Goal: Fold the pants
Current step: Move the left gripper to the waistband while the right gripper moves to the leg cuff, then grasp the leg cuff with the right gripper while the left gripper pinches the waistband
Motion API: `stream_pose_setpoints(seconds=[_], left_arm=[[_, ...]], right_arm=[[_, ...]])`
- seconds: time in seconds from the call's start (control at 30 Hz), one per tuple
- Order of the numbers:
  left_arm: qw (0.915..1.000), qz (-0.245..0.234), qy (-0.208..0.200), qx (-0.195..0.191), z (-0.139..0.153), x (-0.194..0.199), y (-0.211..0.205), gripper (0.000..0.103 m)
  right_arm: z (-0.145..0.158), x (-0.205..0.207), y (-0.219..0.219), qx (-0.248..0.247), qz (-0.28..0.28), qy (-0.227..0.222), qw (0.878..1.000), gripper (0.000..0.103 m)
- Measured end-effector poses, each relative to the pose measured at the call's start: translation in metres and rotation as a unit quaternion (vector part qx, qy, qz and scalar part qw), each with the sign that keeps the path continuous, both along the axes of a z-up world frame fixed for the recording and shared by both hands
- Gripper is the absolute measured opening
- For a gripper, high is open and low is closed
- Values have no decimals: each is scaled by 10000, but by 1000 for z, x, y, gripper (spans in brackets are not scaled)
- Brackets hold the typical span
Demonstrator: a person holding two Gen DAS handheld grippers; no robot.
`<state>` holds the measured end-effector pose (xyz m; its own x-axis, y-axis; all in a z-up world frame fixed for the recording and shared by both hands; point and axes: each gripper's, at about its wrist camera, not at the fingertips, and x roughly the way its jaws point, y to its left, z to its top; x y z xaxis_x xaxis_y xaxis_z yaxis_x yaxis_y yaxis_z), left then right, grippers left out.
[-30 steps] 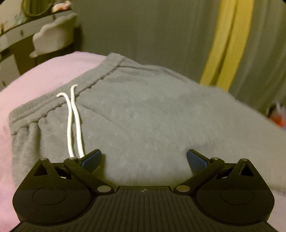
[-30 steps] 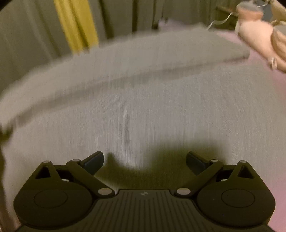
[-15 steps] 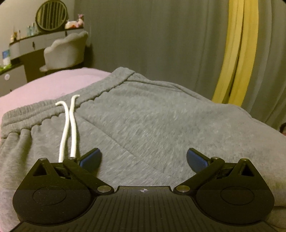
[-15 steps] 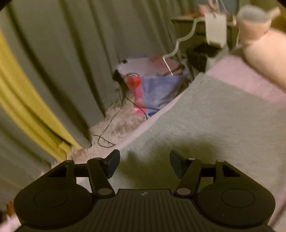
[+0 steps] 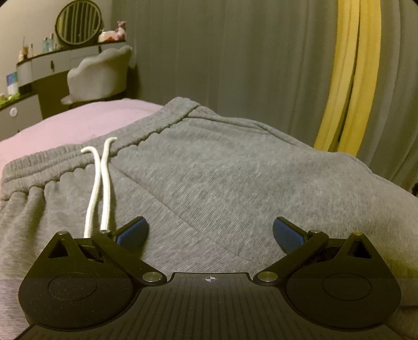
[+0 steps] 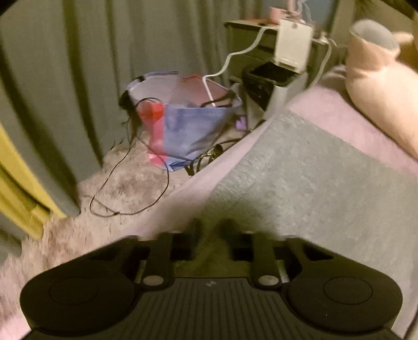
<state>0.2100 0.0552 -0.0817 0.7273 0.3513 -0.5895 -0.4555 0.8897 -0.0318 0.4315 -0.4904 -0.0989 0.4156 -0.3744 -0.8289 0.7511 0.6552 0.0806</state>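
The grey sweatpants (image 5: 235, 177) lie spread across a pink bedcover (image 5: 78, 120), their elastic waistband (image 5: 146, 130) running from the near left up to the far middle of the left wrist view, with two strands of white drawstring (image 5: 99, 188) trailing down toward the camera. The left gripper (image 5: 210, 232) sits low over the fabric below the waistband, its jaws spread wide with nothing between them — the blue pads (image 5: 133, 232) stand well apart and the drawstring ends reach just beside the left finger. In the right wrist view, which is blurred, the right gripper (image 6: 210, 230) is at the near edge of a grey pant leg (image 6: 313, 183) that stretches away to the far right along the bed's edge; its fingers are drawn close together with only a narrow gap, but shadow and blur hide whether they pinch the cloth, so I cannot tell. Beyond the bed's edge, a fluffy rug (image 6: 117, 188) carries a blue and pink bag (image 6: 183, 125) and a loose black cable (image 6: 130, 204). A pink plush toy (image 6: 378, 86) rests on the bedcover at the far right. Grey curtains (image 5: 235, 57) with a yellow strip (image 5: 350, 78) hang behind, and a dressing table with a round mirror (image 5: 78, 22) stands at the far left.
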Motion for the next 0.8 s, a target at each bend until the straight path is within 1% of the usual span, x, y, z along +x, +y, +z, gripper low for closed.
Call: stream_pose_setpoints(seconds=[0.07,0.13,0.17,0.23,0.3,0.33,0.4,0.43,0.5,0.53,0.57,0.63,0.67,0.7,0.73,0.77,0.8], left_arm=[[10000,-9,-11,-79,0,0,3,103],[9999,-20,-22,-145,1,1,6,103],[9999,-17,-7,-119,2,0,7,103],[9998,-19,-10,-182,2,0,10,103],[9997,-33,-2,-234,4,0,12,103],[9996,-48,2,-262,4,0,13,103],[9993,-81,-19,-364,5,-2,17,103],[9990,-92,-43,-434,6,-3,19,103],[9981,-71,-146,-595,8,-6,24,103],[9970,-60,-200,-748,11,-7,27,103],[9957,-51,-246,-891,13,-8,30,103],[9918,-70,-366,-1226,19,-11,36,103],[9900,-114,-449,-1330,23,-12,37,103],[9888,-214,-527,-1382,28,-13,37,102],[9882,-315,-573,-1387,33,-13,36,102],[9874,-403,-614,-1399,38,-14,36,101],[9863,-504,-672,-1420,43,-13,34,100]], right_arm=[[20,-27,-2,27,25,-387,9992,6],[42,-67,-4,-85,161,-865,9961,6],[53,-99,-7,-92,166,-1141,9933,6],[65,-158,-9,-35,46,-1555,9878,6],[67,-226,-2,153,-223,-1907,9813,6],[64,-252,2,213,-350,-1959,9798,6],[47,-300,8,350,-608,-1832,9806,5],[38,-313,8,341,-673,-1674,9830,2],[22,-334,6,210,-875,-1278,9877,1],[17,-341,1,288,-962,-1202,9877,2],[15,-348,-5,470,-1074,-1296,9846,4],[14,-358,-17,954,-1160,-1819,9718,7],[13,-358,-23,1176,-1146,-2043,9650,12],[11,-358,-29,1399,-1143,-2265,9571,30],[8,-355,-34,1582,-1125,-2403,9511,49],[5,-354,-38,1787,-1128,-2521,9443,55],[2,-354,-38,1924,-1152,-2629,9384,56]])
